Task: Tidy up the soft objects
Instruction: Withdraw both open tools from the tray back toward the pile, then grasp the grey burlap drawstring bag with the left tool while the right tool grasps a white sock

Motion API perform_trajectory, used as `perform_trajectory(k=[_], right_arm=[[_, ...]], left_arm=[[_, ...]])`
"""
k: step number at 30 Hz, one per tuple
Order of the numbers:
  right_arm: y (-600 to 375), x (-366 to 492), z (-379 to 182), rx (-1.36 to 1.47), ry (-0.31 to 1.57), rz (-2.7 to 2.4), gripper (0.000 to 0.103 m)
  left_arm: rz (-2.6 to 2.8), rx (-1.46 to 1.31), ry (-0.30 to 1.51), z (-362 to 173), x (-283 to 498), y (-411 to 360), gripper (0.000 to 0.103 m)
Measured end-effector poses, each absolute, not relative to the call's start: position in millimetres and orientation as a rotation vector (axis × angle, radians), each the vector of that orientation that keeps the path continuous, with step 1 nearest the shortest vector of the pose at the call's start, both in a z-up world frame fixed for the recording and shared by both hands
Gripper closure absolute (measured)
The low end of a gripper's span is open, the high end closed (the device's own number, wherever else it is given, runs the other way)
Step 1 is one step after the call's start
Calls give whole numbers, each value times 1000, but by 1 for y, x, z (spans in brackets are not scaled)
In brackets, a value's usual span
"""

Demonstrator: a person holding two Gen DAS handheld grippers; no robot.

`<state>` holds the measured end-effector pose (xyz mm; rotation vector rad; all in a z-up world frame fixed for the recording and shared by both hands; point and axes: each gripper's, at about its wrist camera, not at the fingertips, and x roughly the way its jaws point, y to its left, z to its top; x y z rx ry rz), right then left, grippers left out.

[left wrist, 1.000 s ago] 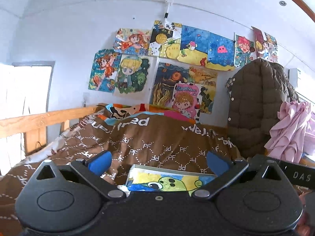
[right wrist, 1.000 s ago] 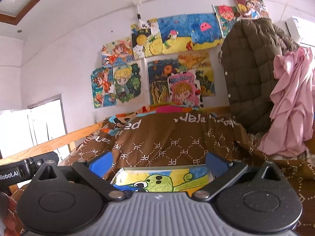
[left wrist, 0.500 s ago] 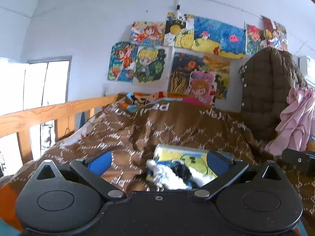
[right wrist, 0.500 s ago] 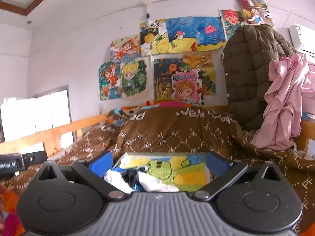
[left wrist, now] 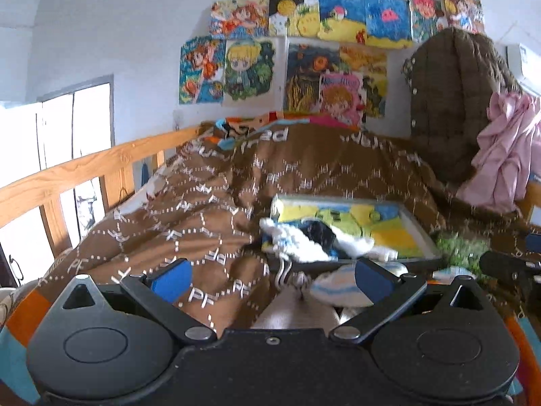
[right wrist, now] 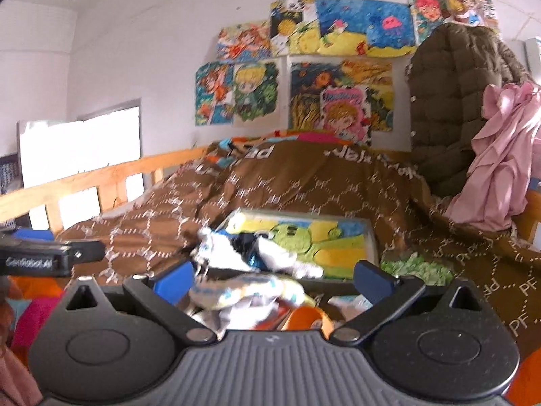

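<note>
While both views blur a little, the wooden bed rail (left wrist: pixel 91 165) runs smooth and pale across the left of the frame, beside a brown quilt (left wrist: pixel 209 203) stitched with dashed white diamond lines and "PF" letters, rumpled into soft folds over the bed. At lower centre of the left wrist view, the left claw (left wrist: pixel 270 275) stands spread and released, its blue pads wide apart with nothing between them. Just above it, at centre, a flat rectangular tray (left wrist: pixel 419 233) with a yellow and green cartoon print lies on the quilt, and a crumpled heap of soft white, black and blue cloths (left wrist: pixel 304 240) sits on its near left corner. A striped white and blue fabric bundle (left wrist: pixel 338 287) lies just below the tray's front edge. From the right wrist view, the right claw (right wrist: pixel 274 277) is likewise spread, gripping nothing. At upper right hang a puffy quilted brown jacket (left wrist: pixel 449 101) and a limp pink garment (left wrist: pixel 507 149).
</note>
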<state>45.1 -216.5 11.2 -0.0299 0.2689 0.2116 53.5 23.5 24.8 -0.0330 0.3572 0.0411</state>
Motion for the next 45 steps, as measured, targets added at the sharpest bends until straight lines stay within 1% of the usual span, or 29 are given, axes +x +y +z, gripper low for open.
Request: perform_trajectory(k=[10, 17, 22, 29, 36, 45], right_arm=[[-191, 51, -10, -119, 405, 327, 0], [-183, 67, -24, -124, 524, 377, 0], [-179, 81, -35, -122, 593, 389, 0], [-172, 101, -49, -136, 665, 403, 0], [-165, 116, -63, -170, 716, 423, 0], [-161, 131, -75, -162, 778, 410, 0]], left_arm=[[-19, -14, 545, 10, 81, 27, 1], [-136, 94, 665, -3, 116, 27, 1], [-189, 65, 747, -20, 143, 34, 1], [-273, 43, 786, -37, 173, 37, 1], [-435, 141, 809, -54, 195, 36, 1], [-455, -36, 892, -67, 218, 51, 1]])
